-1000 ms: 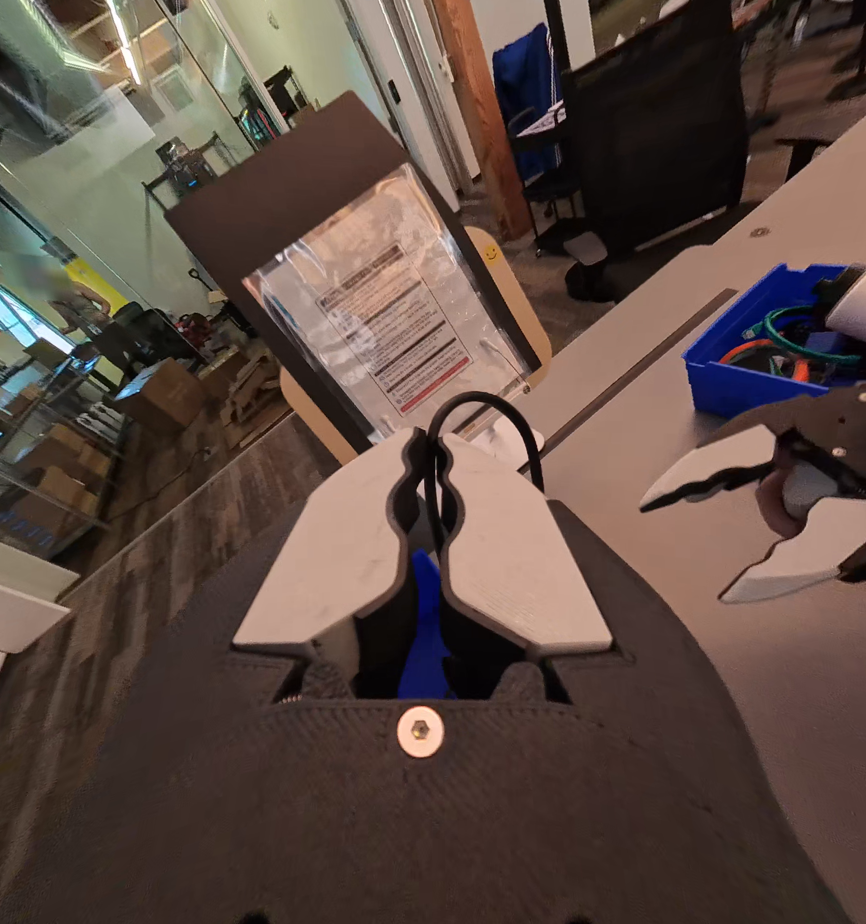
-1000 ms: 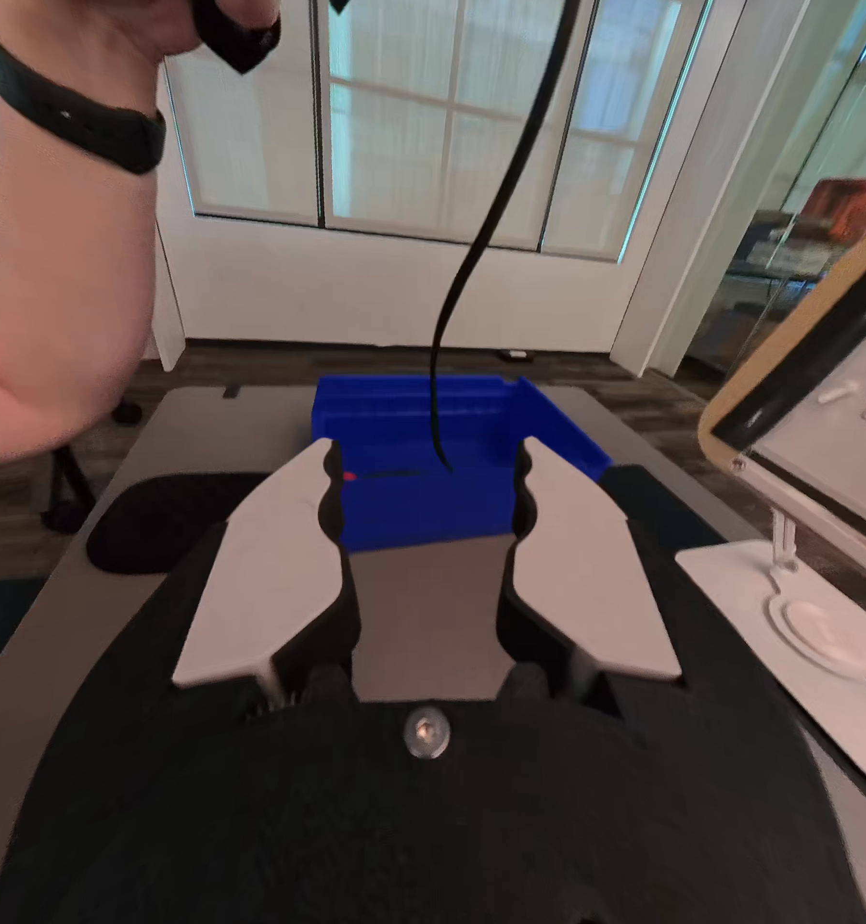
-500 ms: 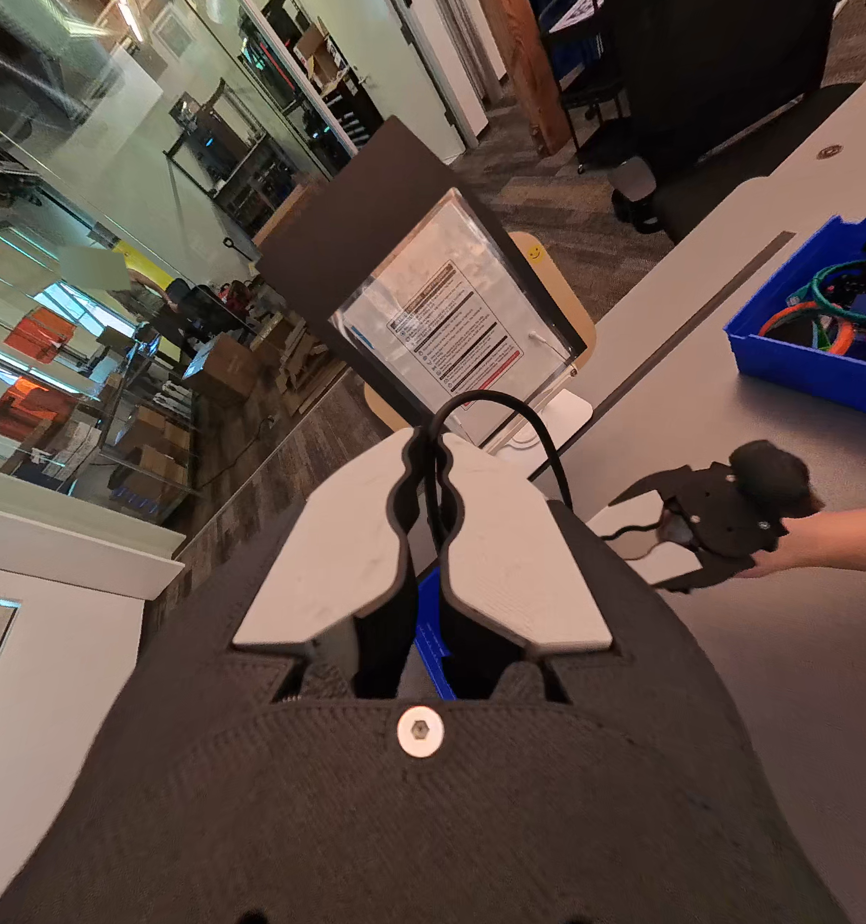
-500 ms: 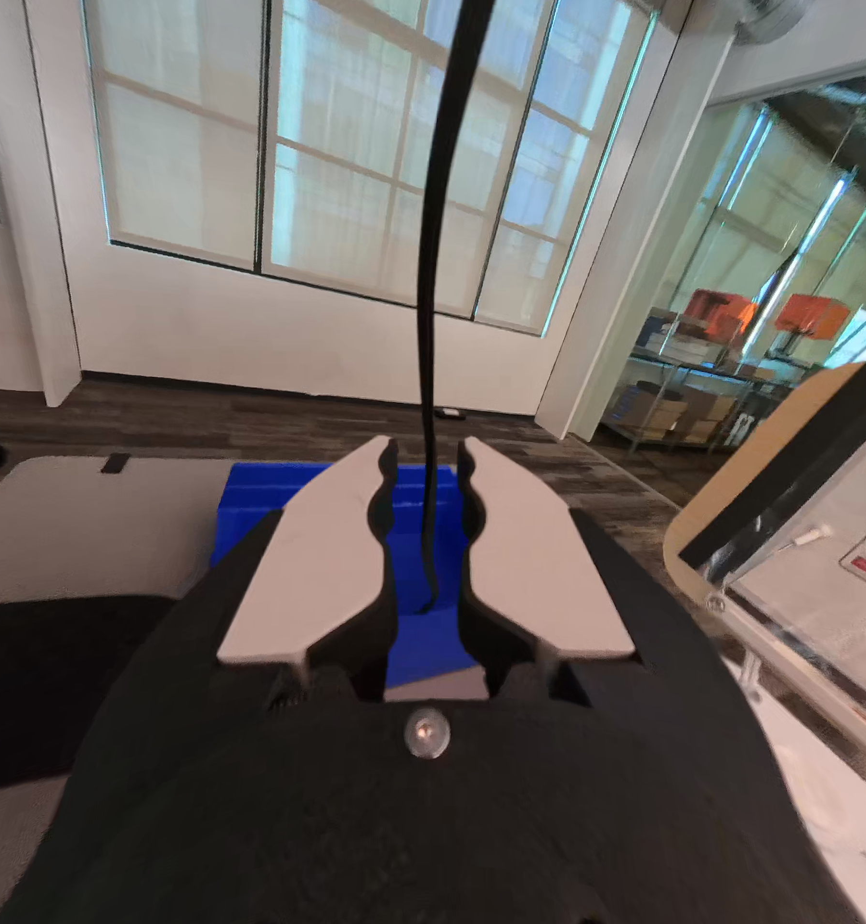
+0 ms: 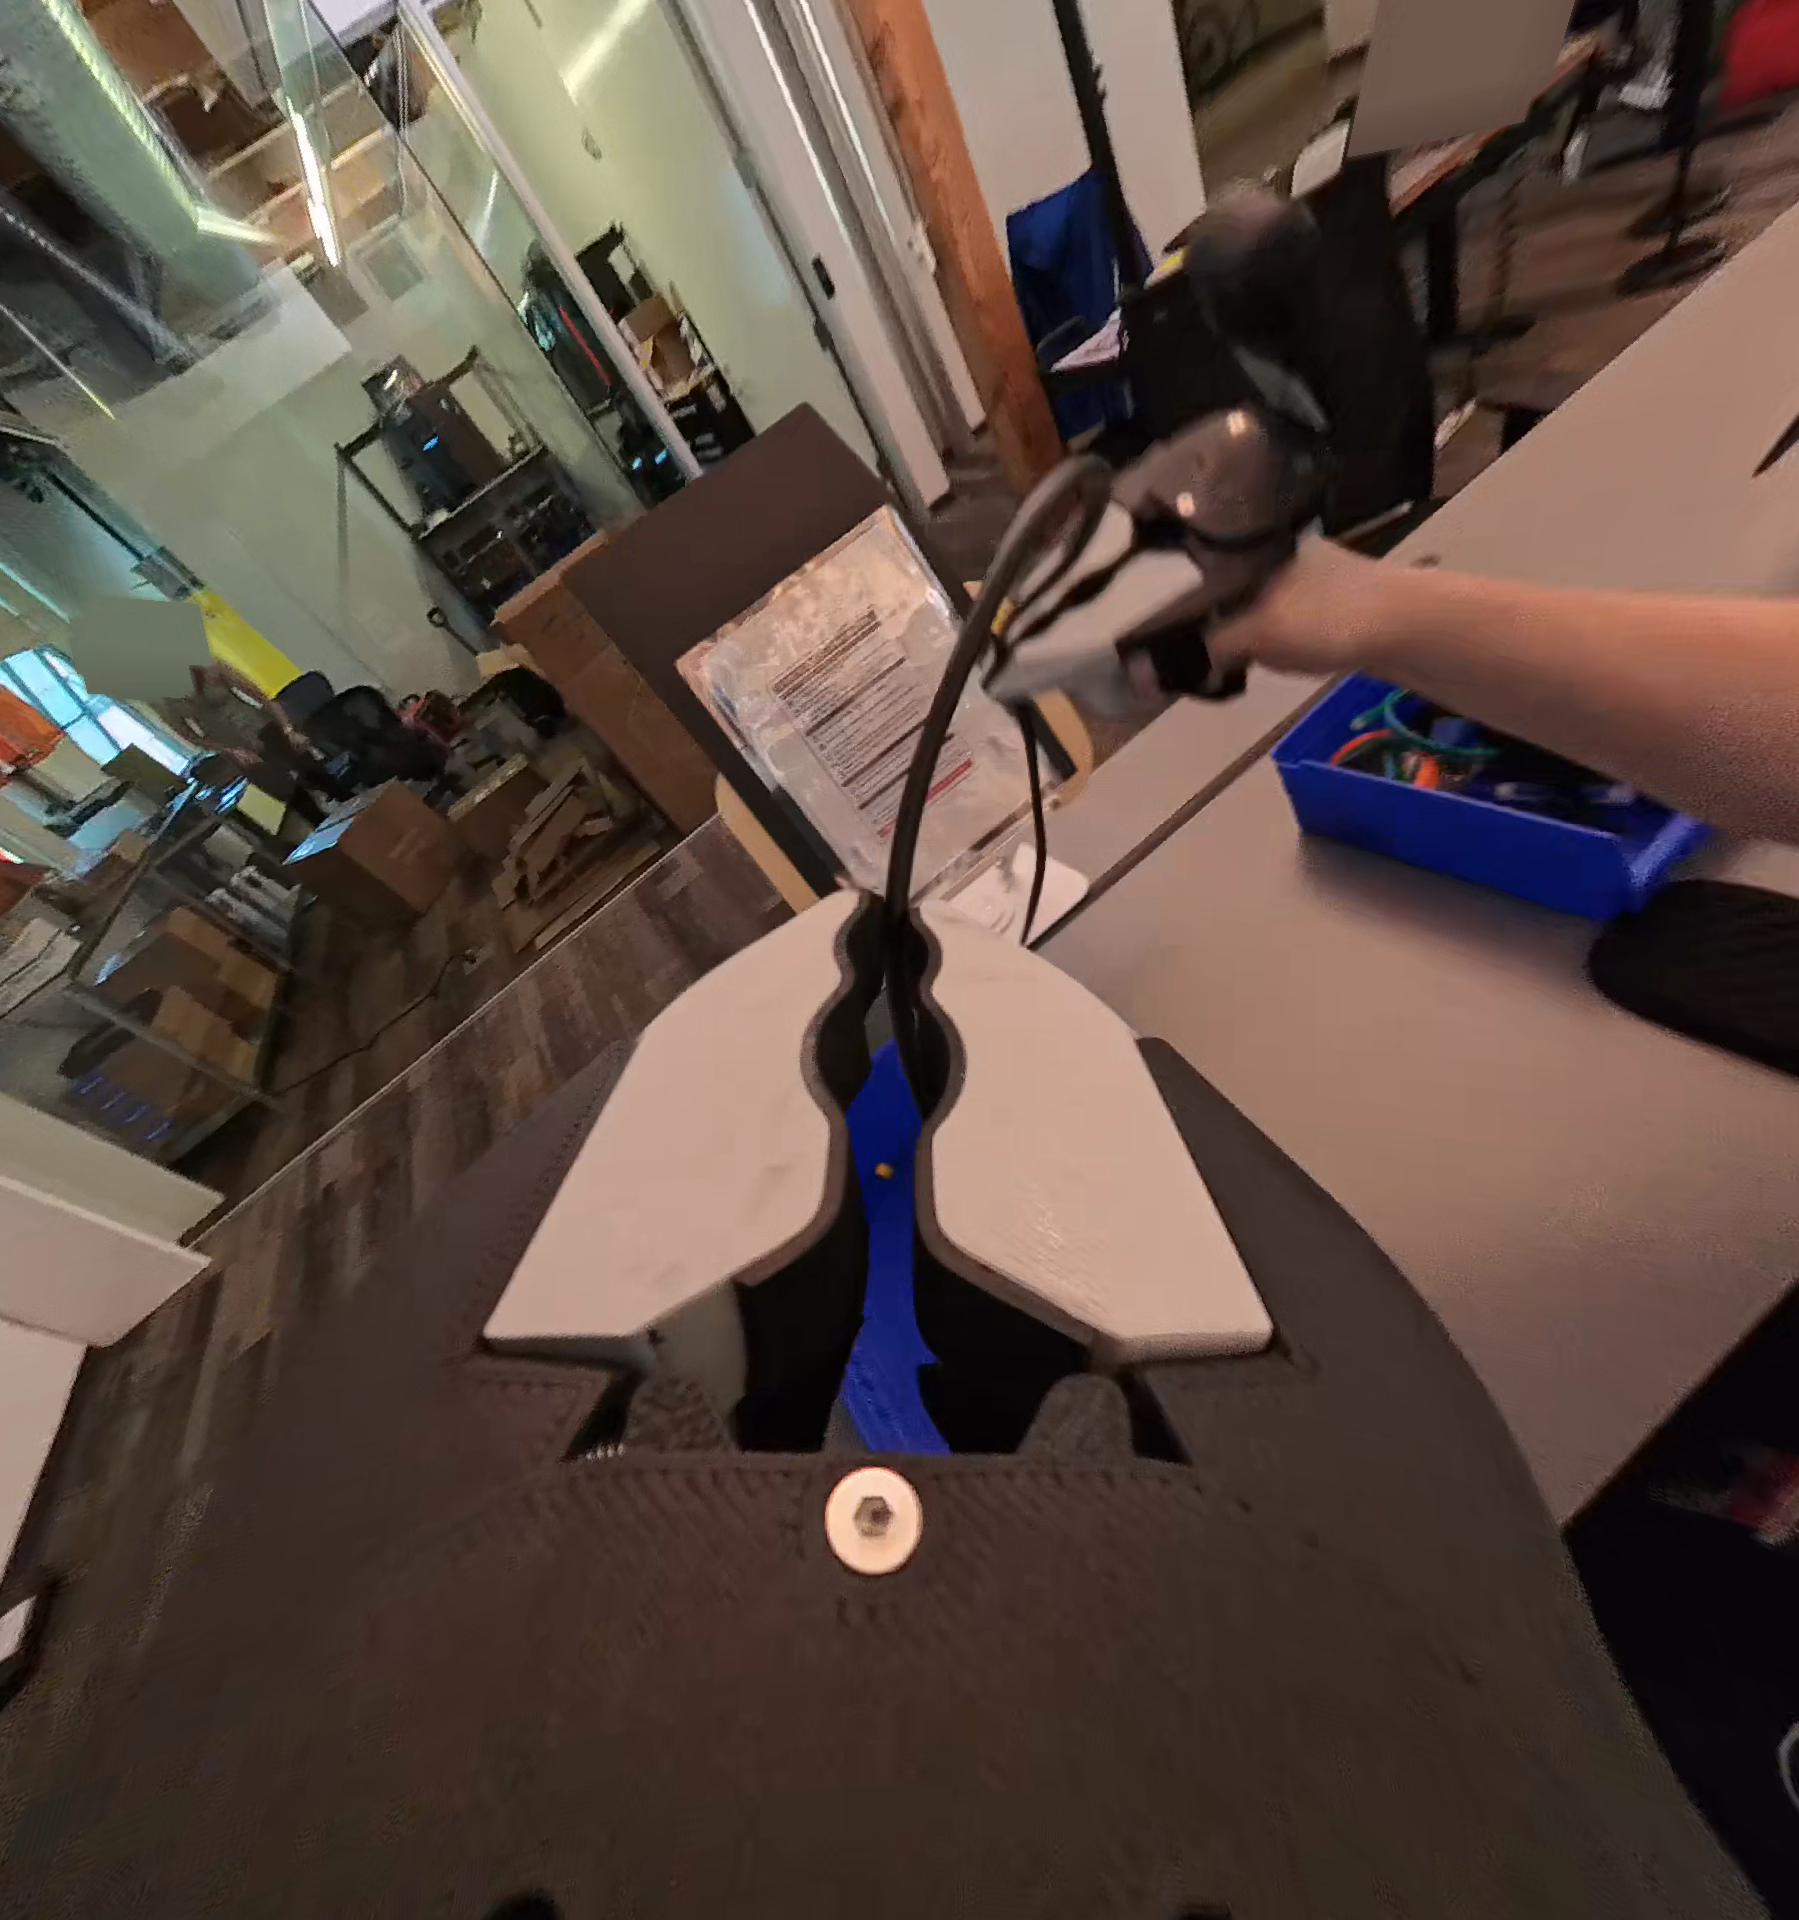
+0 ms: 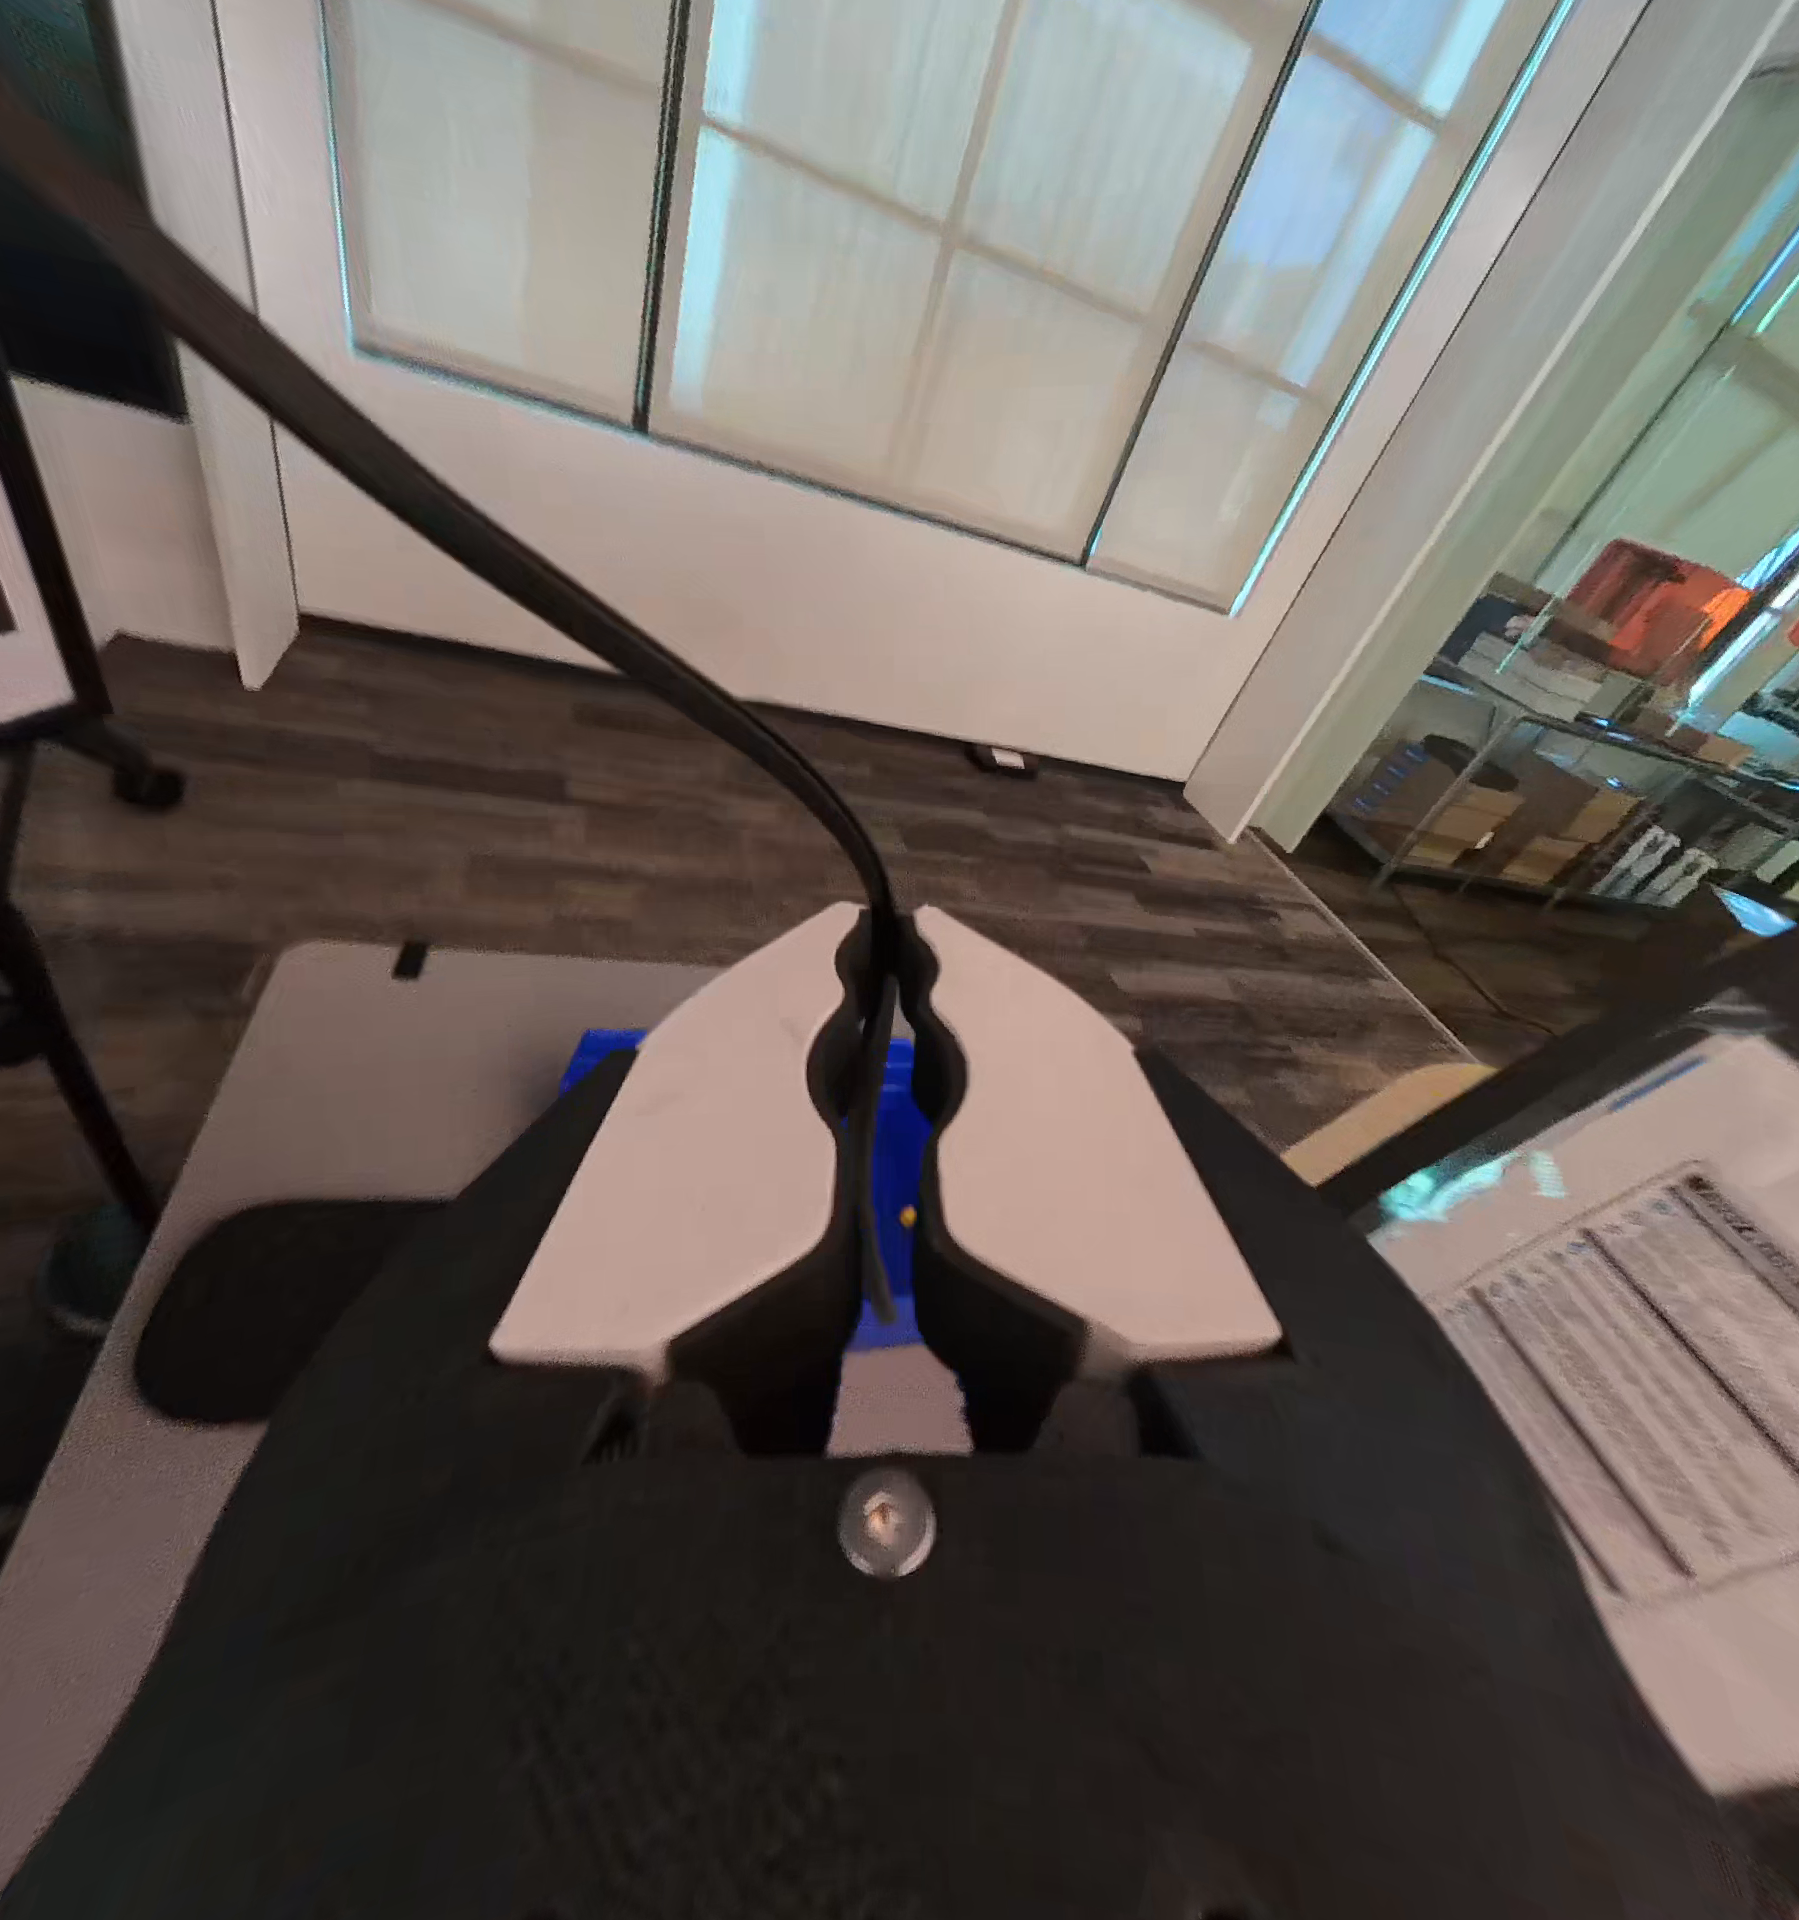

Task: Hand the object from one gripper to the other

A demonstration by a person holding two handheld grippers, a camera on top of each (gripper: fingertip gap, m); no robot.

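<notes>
A thin black cable (image 5: 923, 769) runs between both grippers above the grey table (image 5: 1394, 1091). My left gripper (image 5: 887, 925) is shut on one part of it at the fingertips. From there the cable arcs up and to the right into my right gripper (image 5: 1009, 649), which a hand holds raised above the table. In the right wrist view the right gripper (image 6: 887, 925) is shut on the cable (image 6: 521, 561), which comes in from the upper left. A short end hangs down between its fingers.
A blue bin (image 5: 1477, 821) with coloured cables sits at the right, next to a black pad (image 5: 1747, 987). A clear sign stand (image 5: 853, 717) stands at the table's far edge. A second blue bin (image 6: 890, 1143) and a black pad (image 6: 220, 1299) lie below the right gripper. One gripper's finger ends stand about 25 cm off the other's.
The right gripper rose from near the table to the hanging cable and shut on it. The left gripper stayed shut on the cable throughout.
</notes>
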